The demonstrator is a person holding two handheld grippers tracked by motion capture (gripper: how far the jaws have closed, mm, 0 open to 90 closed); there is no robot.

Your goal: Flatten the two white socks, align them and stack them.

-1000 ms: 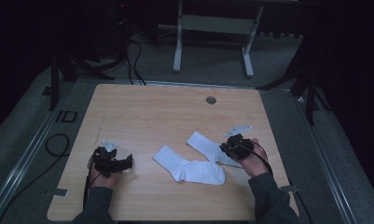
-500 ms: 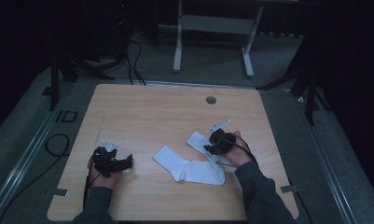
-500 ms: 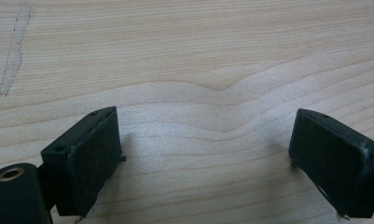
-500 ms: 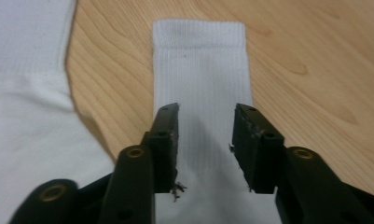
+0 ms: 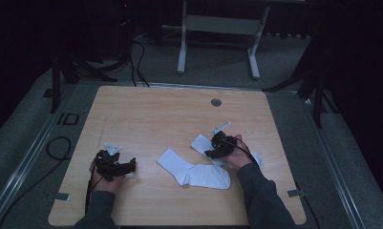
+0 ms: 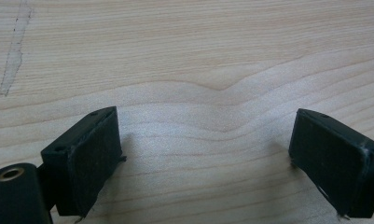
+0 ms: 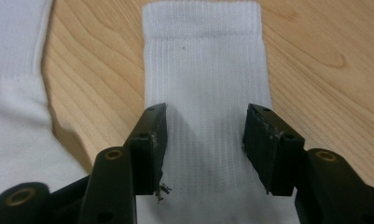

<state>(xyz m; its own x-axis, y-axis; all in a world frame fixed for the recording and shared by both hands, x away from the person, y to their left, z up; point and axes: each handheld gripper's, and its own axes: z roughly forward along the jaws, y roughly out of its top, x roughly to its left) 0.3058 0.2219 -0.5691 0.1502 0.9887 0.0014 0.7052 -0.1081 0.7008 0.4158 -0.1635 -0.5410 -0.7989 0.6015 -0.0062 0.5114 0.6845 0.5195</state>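
Two white socks lie on the wooden table (image 5: 146, 114). One sock (image 5: 194, 171) rests near the front middle. The other sock (image 5: 200, 144) lies to its right under my right gripper (image 5: 209, 151), and its ribbed cuff (image 7: 203, 60) stretches ahead between the jaws. That gripper (image 7: 204, 144) is open, its pads (image 7: 154, 144) down on the fabric, straddling it. My left gripper (image 5: 131, 166) rests on bare wood at the front left. It (image 6: 203, 158) stands open wide with only wood grain between the pads (image 6: 93, 158).
A small round dark grommet (image 5: 216, 102) sits near the table's far edge. A scratch (image 6: 14, 51) marks the wood ahead of the left gripper. Cables (image 5: 60, 148) and metal stand legs (image 5: 182, 43) lie on the grey floor around the table.
My right gripper has moved left from the table's right side onto the right-hand sock. The left gripper has stayed where it was.
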